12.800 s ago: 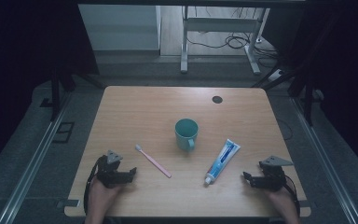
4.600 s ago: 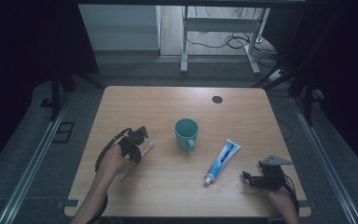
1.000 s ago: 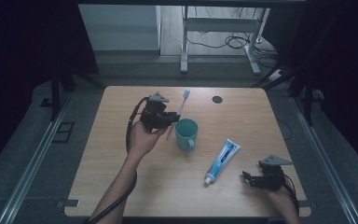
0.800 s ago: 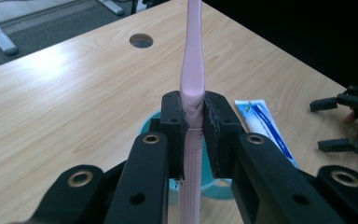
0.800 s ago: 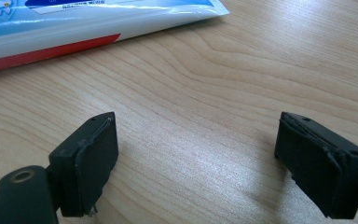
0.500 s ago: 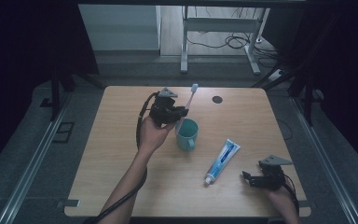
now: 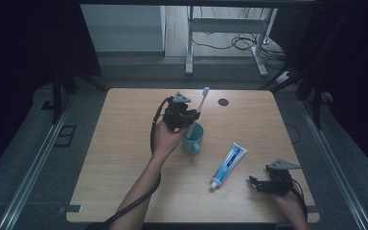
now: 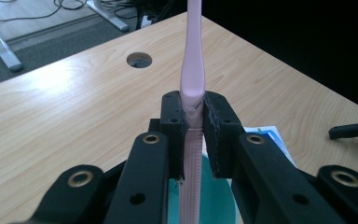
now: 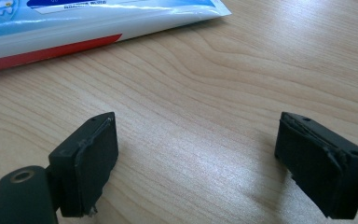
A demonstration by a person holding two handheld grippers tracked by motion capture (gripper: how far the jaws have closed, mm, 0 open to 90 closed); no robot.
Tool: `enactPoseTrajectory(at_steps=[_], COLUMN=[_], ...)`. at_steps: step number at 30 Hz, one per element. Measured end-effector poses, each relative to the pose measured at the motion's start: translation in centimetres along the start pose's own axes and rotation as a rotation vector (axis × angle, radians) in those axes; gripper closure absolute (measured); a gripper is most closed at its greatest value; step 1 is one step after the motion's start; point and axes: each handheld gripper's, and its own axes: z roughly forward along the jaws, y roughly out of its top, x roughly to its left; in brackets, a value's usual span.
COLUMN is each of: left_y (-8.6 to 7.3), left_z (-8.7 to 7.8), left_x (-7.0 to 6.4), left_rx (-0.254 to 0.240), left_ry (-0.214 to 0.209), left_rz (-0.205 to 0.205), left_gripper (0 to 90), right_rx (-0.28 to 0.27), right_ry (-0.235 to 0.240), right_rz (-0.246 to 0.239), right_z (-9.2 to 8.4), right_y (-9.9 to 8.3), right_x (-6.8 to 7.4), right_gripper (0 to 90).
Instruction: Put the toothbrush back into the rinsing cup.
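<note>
Two black tools (image 7: 190, 115) (image 7: 256, 183) with brass-ringed screw holes, grey three-cornered plates, trailing black cables.

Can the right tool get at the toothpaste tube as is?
Probably yes. The right tool rests open on the table with bare wood between it and the toothpaste tube. The left tool holds the toothbrush over the mug, out of the way.

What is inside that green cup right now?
The lower end of the pink toothbrush, clamped upright by the left gripper, dips into the cup. The gripper hides the cup's bottom, so anything else inside cannot be seen.
</note>
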Motion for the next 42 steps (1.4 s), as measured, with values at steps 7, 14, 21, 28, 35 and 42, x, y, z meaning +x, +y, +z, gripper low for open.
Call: enactPoseTrajectory(at_steps=[7,14,21,28,35,42], left_y=[-0.9,-2.0,-3.1,-3.9,-4.7,-5.0], left_z=[0.8,1.5,2.3,2.9,3.5,3.9], left_x=[-0.1,-0.1,-0.2,-0.3,-0.4,-0.4], left_rx=[0.009,0.013,0.019,0.036,0.058,0.077], left_ry=[0.002,0.006,0.010,0.013,0.016,0.017], left_rz=[0.004,0.004,0.000,0.008,0.007,0.010], left_gripper=[78.9,78.8,78.7,78.6,78.4,78.1], right_rx=[0.000,0.000,0.000,0.001,0.001,0.001], right_ry=[0.002,0.002,0.002,0.002,0.002,0.002], right_rz=[-0.002,-0.003,-0.003,-0.003,-0.002,-0.002], right_z=[0.0,0.0,0.0,0.0,0.0,0.0], right_y=[0.0,0.0,0.0,0.0,0.0,0.0], right_x=[0.0,0.0,0.0,0.0,0.0,0.0], right_gripper=[13.1,13.1,13.1,13.1,13.1,13.1])
